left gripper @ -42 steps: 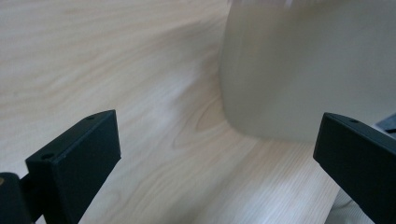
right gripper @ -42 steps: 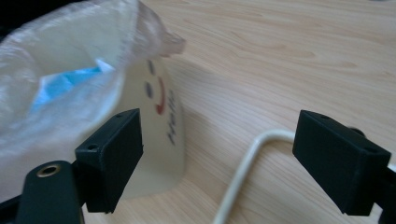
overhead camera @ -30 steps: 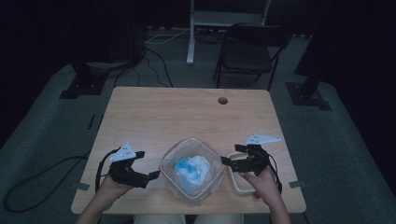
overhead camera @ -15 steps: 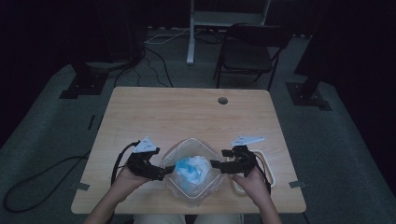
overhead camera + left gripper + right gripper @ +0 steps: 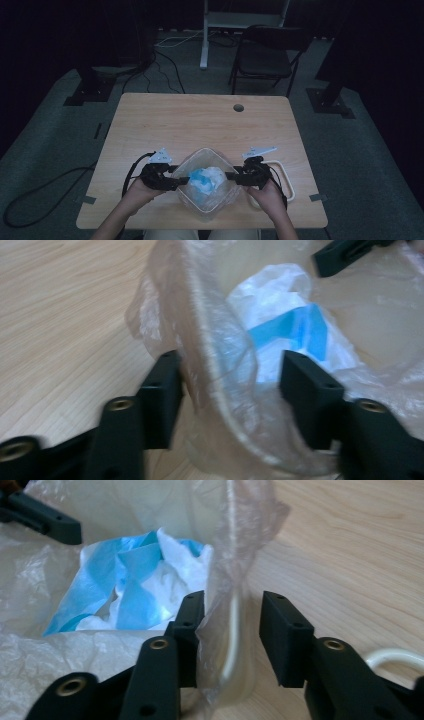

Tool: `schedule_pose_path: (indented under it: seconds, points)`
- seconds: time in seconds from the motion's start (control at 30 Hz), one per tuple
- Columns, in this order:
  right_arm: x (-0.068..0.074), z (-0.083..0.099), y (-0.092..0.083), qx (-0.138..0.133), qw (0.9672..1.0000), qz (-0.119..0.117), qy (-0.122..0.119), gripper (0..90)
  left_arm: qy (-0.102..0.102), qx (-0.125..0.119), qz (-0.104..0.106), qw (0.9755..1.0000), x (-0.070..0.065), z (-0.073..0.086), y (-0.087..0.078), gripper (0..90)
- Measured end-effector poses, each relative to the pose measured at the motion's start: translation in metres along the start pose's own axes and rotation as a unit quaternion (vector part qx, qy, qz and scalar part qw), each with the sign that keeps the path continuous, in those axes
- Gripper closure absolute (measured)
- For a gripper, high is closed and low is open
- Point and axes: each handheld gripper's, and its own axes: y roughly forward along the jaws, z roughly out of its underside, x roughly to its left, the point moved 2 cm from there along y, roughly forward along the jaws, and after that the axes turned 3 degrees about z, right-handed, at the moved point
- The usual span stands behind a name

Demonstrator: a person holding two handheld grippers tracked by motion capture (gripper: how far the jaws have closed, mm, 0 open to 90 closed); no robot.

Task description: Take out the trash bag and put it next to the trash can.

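A clear tub (image 5: 192, 160) lined with a thin plastic bag stands near the table's front edge, with a crumpled blue-and-white wad (image 5: 206, 179) inside. My left gripper (image 5: 182, 181) straddles its left rim (image 5: 210, 340), one jaw outside and one inside; the jaws have just been closing, and a gap remains. My right gripper (image 5: 231, 176) straddles the right rim (image 5: 235, 555) the same way. Its inner jaw touches the bag film, its outer jaw stands off, and its jaws have also just been closing. The wad (image 5: 130, 580) lies beyond the right jaws.
A white loop-shaped piece (image 5: 282, 175) lies on the wooden table (image 5: 200, 125) just right of my right hand. A round hole (image 5: 238, 107) sits at the table's far side. A folding chair (image 5: 265, 55) and stand legs are beyond on the dark floor.
Both hands moved inward from either side of the tub. Each gripper now has the tub's rim between its jaws, and both sets of jaws have narrowed.
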Motion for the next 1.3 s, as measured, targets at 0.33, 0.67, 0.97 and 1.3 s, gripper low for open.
schedule_pose_path:
  seconds: [0.33,0.67,0.97,1.3]
  points:
    - [0.006,-0.007,-0.003,-0.012,0.9994,0.026,-0.022,81.5,0.028,-0.016,-0.045,0.9985,-0.004,-0.006,-0.007,68.0]
    - [0.012,-0.024,-0.017,-0.047,0.9971,0.046,-0.038,87.6,0.052,-0.037,-0.074,0.9952,-0.008,-0.015,-0.020,80.4]
    - [0.021,-0.036,-0.034,-0.101,0.9926,0.035,-0.058,88.5,0.071,-0.079,-0.060,0.9926,-0.021,-0.028,-0.036,84.7]
    - [0.067,-0.043,-0.011,-0.087,0.9855,-0.066,-0.130,88.5,0.080,-0.105,0.011,0.9912,-0.044,-0.039,-0.026,84.8]
